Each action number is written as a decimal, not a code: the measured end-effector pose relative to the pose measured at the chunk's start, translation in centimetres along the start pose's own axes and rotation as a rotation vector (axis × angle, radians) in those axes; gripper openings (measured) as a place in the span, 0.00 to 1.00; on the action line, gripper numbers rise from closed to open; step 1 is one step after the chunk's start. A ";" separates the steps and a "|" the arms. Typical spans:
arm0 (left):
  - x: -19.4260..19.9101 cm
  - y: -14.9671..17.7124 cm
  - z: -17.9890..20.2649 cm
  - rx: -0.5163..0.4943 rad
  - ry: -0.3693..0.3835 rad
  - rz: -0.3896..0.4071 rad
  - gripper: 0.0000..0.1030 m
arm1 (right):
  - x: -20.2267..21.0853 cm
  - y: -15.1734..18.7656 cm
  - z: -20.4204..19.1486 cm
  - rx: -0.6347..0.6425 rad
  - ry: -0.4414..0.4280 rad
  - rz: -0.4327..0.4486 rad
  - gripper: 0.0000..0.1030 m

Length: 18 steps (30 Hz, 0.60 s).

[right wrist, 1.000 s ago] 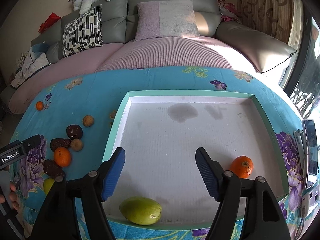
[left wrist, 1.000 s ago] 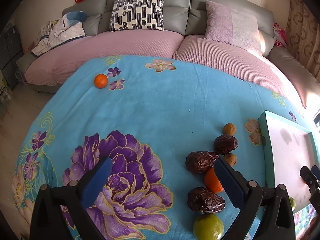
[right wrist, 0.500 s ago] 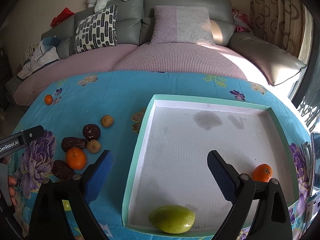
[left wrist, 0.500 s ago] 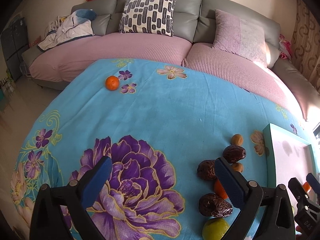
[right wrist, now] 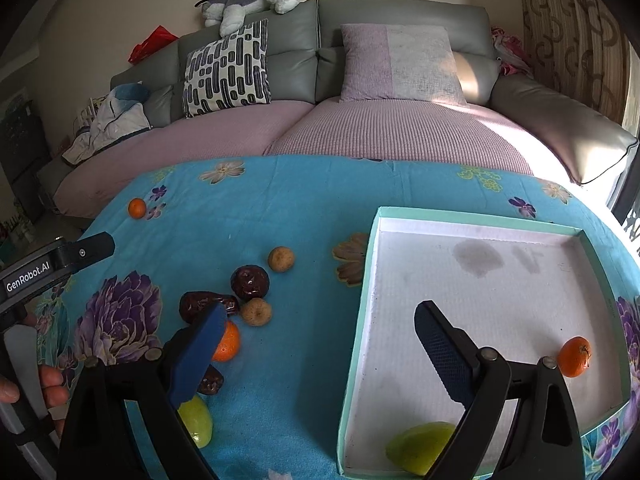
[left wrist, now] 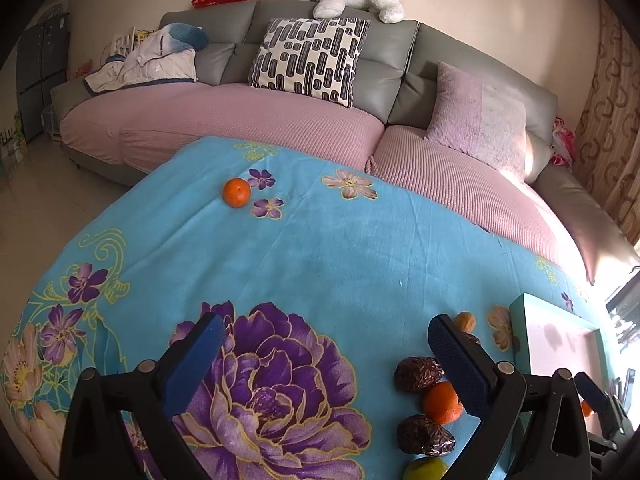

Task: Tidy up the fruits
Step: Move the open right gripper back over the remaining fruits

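Note:
A teal-rimmed white tray (right wrist: 368,280) holds a green fruit (right wrist: 420,442) at its near edge and an orange (right wrist: 575,356) at the right. Left of the tray, loose fruit lies on the blue floral cloth: an orange (right wrist: 226,344), dark dates (right wrist: 250,282), small brown fruits (right wrist: 281,259) and a green fruit (right wrist: 196,424). My right gripper (right wrist: 320,312) is open and empty, straddling the tray's left rim. My left gripper (left wrist: 326,330) is open and empty over the purple flower, with the cluster's orange (left wrist: 442,402) and dates (left wrist: 418,372) beside its right finger. A lone orange (left wrist: 237,193) sits far off.
A grey sofa (left wrist: 304,120) with pink covers, cushions and a plush toy borders the far side of the cloth. A person's hand (right wrist: 44,380) holds the left gripper's handle at the left edge. A phone-like object lies at the tray's right.
My right gripper has shifted left, from over the tray's middle to its left rim beside the loose fruit. The left gripper has drawn back and tilted up, showing more sofa.

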<state>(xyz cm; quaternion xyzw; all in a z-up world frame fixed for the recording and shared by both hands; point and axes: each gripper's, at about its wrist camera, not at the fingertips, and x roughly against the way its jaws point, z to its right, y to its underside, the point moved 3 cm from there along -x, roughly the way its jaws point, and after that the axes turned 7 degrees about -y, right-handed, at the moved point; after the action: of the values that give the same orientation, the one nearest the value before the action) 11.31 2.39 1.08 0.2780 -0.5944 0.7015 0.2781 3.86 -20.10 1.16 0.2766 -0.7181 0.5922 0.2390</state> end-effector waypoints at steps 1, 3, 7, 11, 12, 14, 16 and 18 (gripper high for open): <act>-0.1 0.0 -0.1 0.003 0.019 -0.008 1.00 | -0.1 0.0 -0.3 0.004 -0.005 0.000 0.92; -0.1 -0.1 0.0 -0.001 0.049 -0.017 1.00 | -0.2 0.1 -0.7 0.006 -0.026 -0.007 0.92; 0.1 -0.1 0.7 -0.057 0.029 -0.005 1.00 | -0.3 -0.1 -1.2 -0.007 -0.049 0.004 0.92; -0.1 -0.3 1.6 -0.089 0.034 0.003 1.00 | -0.5 -0.4 -1.2 -0.017 -0.052 0.014 0.86; -0.2 -0.3 1.8 -0.094 0.030 0.004 1.00 | -0.6 -0.4 -1.1 -0.022 -0.051 0.010 0.79; -0.7 -0.3 2.0 -0.103 0.022 -0.001 1.00 | -1.1 -0.5 -0.9 -0.032 -0.049 -0.004 0.73; -1.4 -0.3 2.3 -0.112 0.019 -0.015 1.00 | -1.8 -0.5 -0.8 -0.034 -0.060 -0.021 0.71; -2.2 -0.3 2.5 -0.117 0.017 -0.026 1.00 | -2.6 -0.6 -0.9 -0.019 -0.064 -0.037 0.61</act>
<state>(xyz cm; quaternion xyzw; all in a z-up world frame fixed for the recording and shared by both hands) 13.17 -0.14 0.02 0.2628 -0.6284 0.6641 0.3082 6.19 -19.02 0.02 0.3062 -0.7259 0.5716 0.2294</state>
